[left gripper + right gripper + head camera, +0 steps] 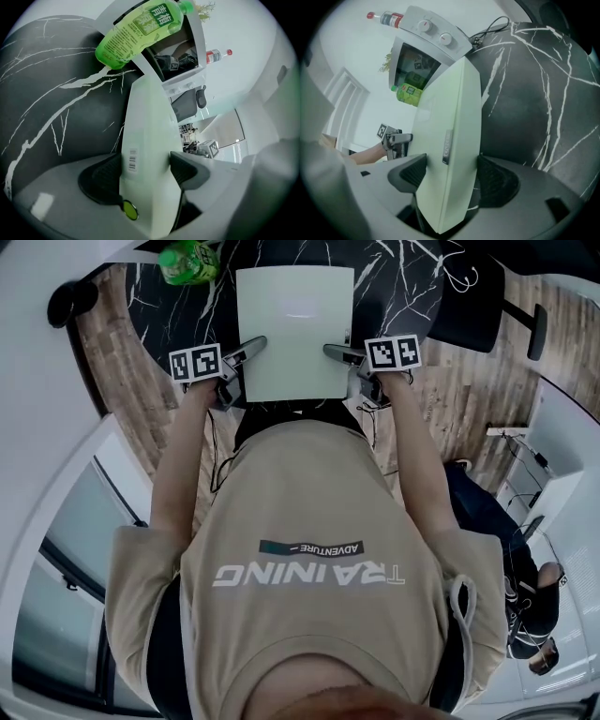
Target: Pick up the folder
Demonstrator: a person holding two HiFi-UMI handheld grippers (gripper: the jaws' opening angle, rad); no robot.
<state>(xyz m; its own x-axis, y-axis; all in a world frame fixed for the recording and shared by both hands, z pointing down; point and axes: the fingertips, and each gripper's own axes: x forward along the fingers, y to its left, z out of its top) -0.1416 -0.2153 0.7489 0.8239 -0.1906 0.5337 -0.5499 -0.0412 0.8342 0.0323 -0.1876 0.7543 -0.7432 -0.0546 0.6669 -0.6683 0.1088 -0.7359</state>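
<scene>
Pale green box folder on black, white-veined table, near edge toward person. Left gripper at folder's near left corner, right gripper at near right corner. Both pairs of jaws spread wide, one jaw on each face of folder, pads just beside faces, no squeeze evident. Green drink bottle near folder's far left corner.

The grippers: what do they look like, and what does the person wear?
The left gripper and right gripper each have a grey body with two dark ribbed pads and carry a cube of black-and-white square markers. The person wears a beige short-sleeved T-shirt with white lettering.
</scene>
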